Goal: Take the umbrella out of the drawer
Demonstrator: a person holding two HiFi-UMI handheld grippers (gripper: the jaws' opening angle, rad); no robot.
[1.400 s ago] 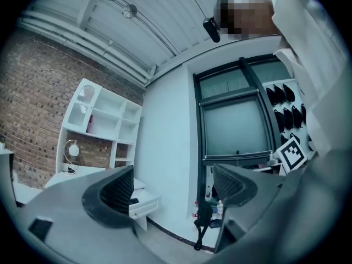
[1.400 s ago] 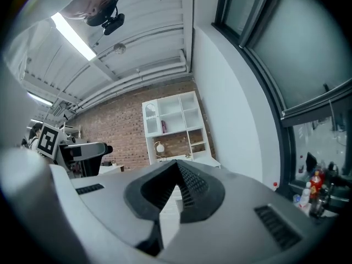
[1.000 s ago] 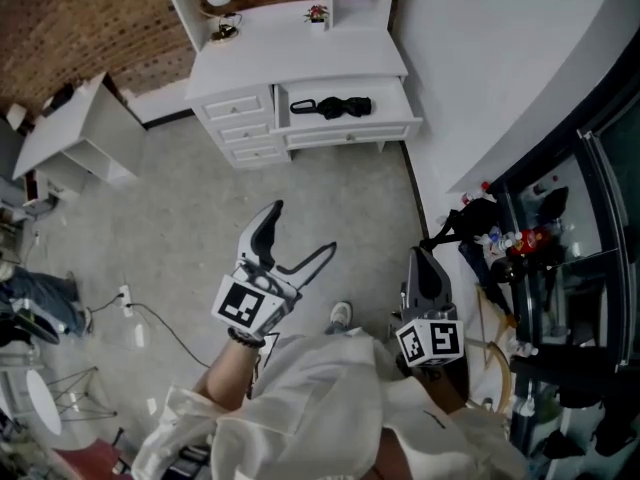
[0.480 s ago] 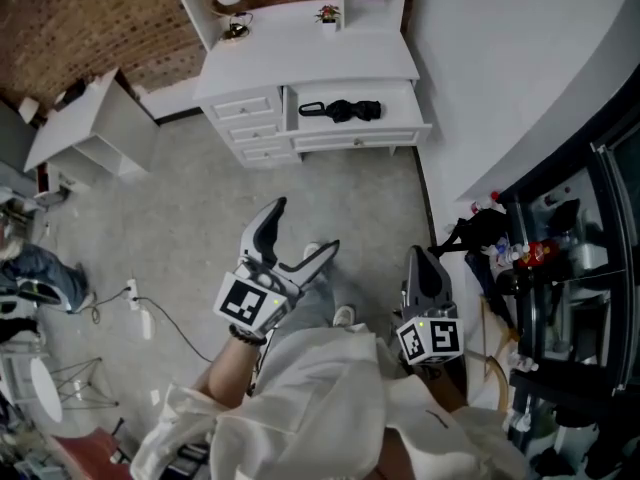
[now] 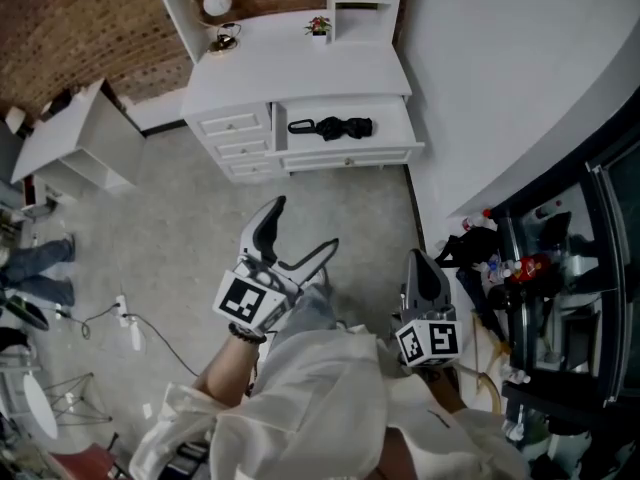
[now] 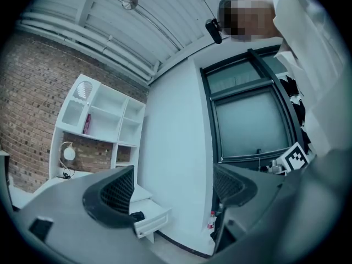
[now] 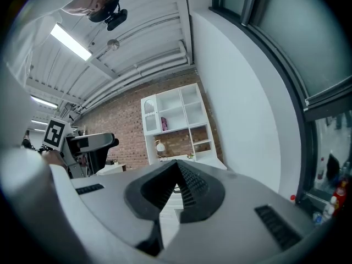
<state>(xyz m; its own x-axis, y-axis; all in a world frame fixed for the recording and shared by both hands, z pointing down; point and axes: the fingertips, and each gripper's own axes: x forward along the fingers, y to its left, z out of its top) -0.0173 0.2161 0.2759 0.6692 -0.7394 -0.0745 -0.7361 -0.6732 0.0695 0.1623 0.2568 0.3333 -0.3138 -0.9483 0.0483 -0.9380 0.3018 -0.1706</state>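
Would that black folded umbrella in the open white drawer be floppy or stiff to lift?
Probably stiff along its core, since the black folded umbrella lies straight in the open white drawer. Its bunched fabric looks soft, and the loop may dangle.

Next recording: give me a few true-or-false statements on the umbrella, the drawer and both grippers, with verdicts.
1. The umbrella lies in the open drawer. True.
2. The left gripper is shut. False: its jaws stand apart, with nothing between them.
3. The right gripper holds the umbrella. False: its jaws are together on nothing, far from the drawer.
4. A small plant stands on the desk. True.
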